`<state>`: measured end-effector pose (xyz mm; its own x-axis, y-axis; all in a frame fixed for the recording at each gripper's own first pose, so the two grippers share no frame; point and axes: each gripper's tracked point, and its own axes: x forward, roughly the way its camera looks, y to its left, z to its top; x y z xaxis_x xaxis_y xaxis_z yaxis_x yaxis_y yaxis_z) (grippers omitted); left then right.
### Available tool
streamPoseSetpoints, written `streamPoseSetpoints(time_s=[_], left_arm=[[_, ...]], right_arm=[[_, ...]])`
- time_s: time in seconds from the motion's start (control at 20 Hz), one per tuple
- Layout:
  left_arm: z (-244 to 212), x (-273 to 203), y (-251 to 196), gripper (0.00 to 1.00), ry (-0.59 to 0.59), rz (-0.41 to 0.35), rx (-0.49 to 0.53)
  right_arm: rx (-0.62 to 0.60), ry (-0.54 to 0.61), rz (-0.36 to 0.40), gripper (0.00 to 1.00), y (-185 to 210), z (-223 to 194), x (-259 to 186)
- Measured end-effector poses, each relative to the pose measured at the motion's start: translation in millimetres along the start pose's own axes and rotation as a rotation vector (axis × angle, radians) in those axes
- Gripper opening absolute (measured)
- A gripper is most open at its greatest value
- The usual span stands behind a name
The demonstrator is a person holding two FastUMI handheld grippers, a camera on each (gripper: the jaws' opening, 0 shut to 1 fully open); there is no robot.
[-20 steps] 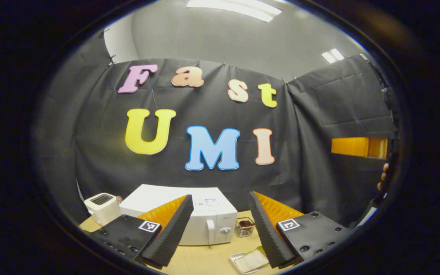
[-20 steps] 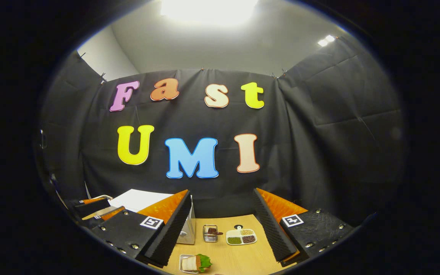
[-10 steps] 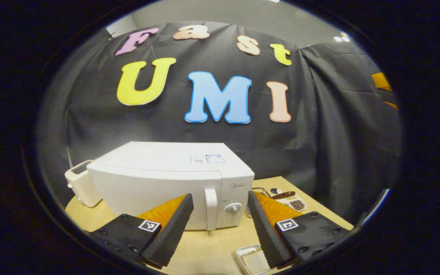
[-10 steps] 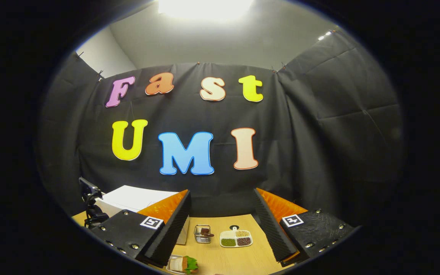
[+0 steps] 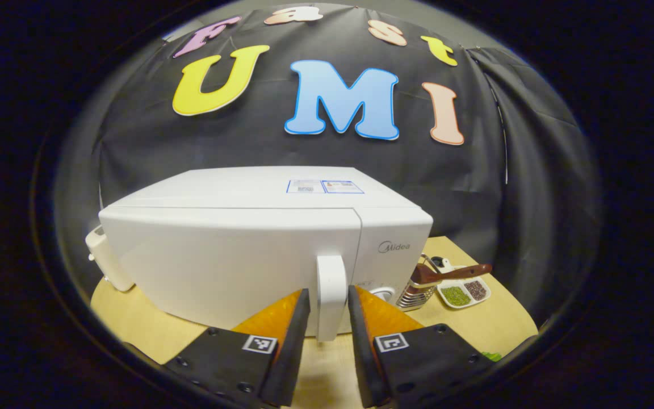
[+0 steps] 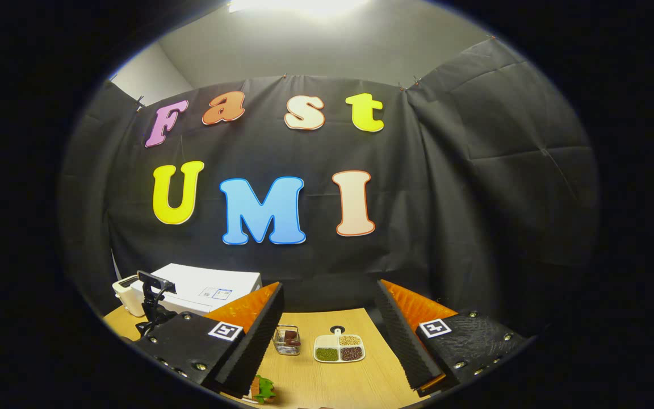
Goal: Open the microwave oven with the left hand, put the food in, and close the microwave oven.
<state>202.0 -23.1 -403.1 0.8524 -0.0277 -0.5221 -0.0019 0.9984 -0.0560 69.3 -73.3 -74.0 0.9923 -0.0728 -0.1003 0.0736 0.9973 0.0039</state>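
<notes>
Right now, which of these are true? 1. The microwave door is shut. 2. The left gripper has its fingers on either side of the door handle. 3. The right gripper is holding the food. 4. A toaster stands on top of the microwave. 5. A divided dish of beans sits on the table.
1. The microwave door is shut: true.
2. The left gripper has a finger on each side of the door handle: true; whether they press on it is unclear.
3. False: the right gripper is open and holds nothing.
4. False: the toaster stands on the table, beside the microwave.
5. The divided dish sits on the table: true.
</notes>
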Motion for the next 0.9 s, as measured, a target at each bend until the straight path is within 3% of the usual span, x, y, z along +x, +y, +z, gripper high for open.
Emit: streamPoseSetpoints(time_s=[0.15, 0.2, 0.35, 0.4, 0.45, 0.75, 0.9], left_arm=[[1.3, -1.8, -1.1, 0.32, 0.001, -0.007, 0.035], [-0.5, 1.3, -2.1, 0.32, 0.005, -0.011, 0.043], [2.2, -3.1, -1.9, 0.16, 0.016, -0.011, 0.071], [4.8, -1.1, -1.1, 0.15, 0.024, -0.007, 0.075], [0.1, -0.7, -1.3, 0.07, 0.03, -0.005, 0.078], [-0.6, -7.7, -2.1, 0.06, 0.058, -0.023, 0.073], [-16.4, -47.5, -0.6, 0.06, 0.045, -0.048, 0.102]], right_arm=[[0.012, 0.012, 0.008, 0.97, 0.1, -2.9, 3.7], [0.015, 0.015, 0.013, 0.97, 1.5, -4.5, 4.4], [0.014, 0.022, 0.021, 0.97, 3.8, -7.9, 2.4], [0.014, 0.026, 0.025, 0.97, 5.1, -9.8, 1.3], [0.015, 0.029, 0.029, 0.97, 6.6, -10.4, -0.4], [0.005, 0.023, 0.015, 0.97, 1.4, -9.0, -11.1], [0.024, 0.026, 0.005, 0.97, 2.3, -9.8, -14.9]])
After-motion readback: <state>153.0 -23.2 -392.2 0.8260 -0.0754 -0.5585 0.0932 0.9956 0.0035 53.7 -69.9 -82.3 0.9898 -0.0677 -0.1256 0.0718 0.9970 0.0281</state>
